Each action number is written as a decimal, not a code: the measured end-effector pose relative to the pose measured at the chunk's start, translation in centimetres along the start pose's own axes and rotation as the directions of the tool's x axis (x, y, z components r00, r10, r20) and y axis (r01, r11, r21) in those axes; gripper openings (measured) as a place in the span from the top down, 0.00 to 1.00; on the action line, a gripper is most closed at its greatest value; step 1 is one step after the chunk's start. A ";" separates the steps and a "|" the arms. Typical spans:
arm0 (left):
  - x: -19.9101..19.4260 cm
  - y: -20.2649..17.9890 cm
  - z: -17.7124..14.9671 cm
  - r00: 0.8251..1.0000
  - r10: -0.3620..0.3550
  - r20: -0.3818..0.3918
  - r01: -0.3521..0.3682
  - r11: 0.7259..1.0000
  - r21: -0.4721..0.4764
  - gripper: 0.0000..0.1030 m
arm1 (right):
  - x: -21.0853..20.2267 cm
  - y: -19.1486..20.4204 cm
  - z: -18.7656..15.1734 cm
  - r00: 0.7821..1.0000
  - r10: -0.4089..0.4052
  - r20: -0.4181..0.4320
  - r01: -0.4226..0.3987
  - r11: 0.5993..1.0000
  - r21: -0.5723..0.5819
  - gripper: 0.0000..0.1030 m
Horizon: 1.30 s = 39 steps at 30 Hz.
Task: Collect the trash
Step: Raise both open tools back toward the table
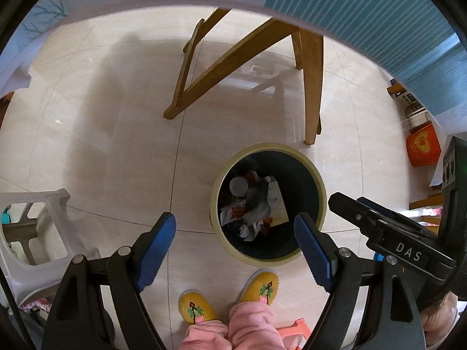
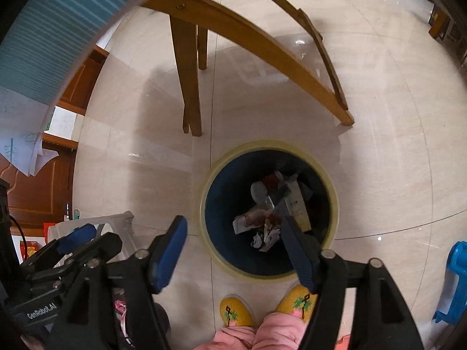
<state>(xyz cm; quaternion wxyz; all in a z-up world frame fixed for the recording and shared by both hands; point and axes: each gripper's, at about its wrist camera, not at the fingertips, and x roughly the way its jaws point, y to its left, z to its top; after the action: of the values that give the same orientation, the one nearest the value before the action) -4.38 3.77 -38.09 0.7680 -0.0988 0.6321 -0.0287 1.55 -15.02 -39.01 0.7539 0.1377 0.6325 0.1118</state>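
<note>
Trash (image 1: 254, 207) is sitting inside a round bin (image 1: 318, 180) with a pale rim and dark inner wall, standing on the tiled floor (image 1: 116, 145) just in front of the person's yellow slippers (image 1: 259, 287) and near the foot of a wooden frame's legs (image 1: 312, 87). Both claws are hanging above the bin, pointing steeply down. The left claw (image 1: 235, 249) is standing wide apart with nothing between its blue pads, and the right claw (image 2: 233, 250) is likewise spread apart and empty; no scrap is touching either one.

Judging by the look of it, the pile is mostly crumpled paper, torn printed wrappers, a flat carton or card piece and what seems to be a small round cup or lid. All of that is probably very light and soft, crushing readily under the pads, so a firm squeeze is unlikely to harm anything. Glossy wrappers may be slipping when pinched on a flat face; taking them at a crease or bunched fold seems safer. The carton is looking stiffer and would be best gripped across its thin edge. No loose trash is showing on the floor in either view, so the collecting looks largely finished. The bin itself is appearing rigid, and its rim is offering the clearest hold.
</note>
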 end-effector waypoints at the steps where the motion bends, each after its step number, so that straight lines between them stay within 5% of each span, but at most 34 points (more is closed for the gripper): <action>1: -0.4 -0.1 0.0 1.000 0.001 0.002 -0.001 1.000 0.005 0.21 | -0.2 0.0 -0.2 1.000 0.000 0.004 0.000 1.000 0.003 0.30; 13: -9.9 -0.8 -0.6 1.000 0.027 -0.009 -0.026 0.998 0.057 0.21 | -9.1 4.0 -1.7 0.999 0.015 0.032 -0.015 1.000 0.021 0.30; 24: -26.1 -3.7 2.2 0.995 0.013 0.099 -0.024 0.994 0.105 0.21 | -27.5 10.2 -0.5 0.987 0.015 0.161 -0.003 0.997 -0.077 0.30; 31: -34.9 -6.9 5.2 0.970 -0.005 0.243 -0.035 0.987 0.159 0.21 | -36.7 12.5 2.0 0.956 0.033 0.290 0.012 0.989 -0.150 0.30; 39: -40.3 -8.8 8.2 0.928 0.017 0.372 -0.063 0.992 0.112 0.21 | -40.9 14.4 5.2 0.927 0.072 0.367 0.026 0.966 -0.256 0.30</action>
<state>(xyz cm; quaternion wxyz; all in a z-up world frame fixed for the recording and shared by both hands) -3.73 2.94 3.94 0.8783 -0.0423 0.4750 -0.0324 -0.44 -15.90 4.60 0.8704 0.0652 0.4562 0.1733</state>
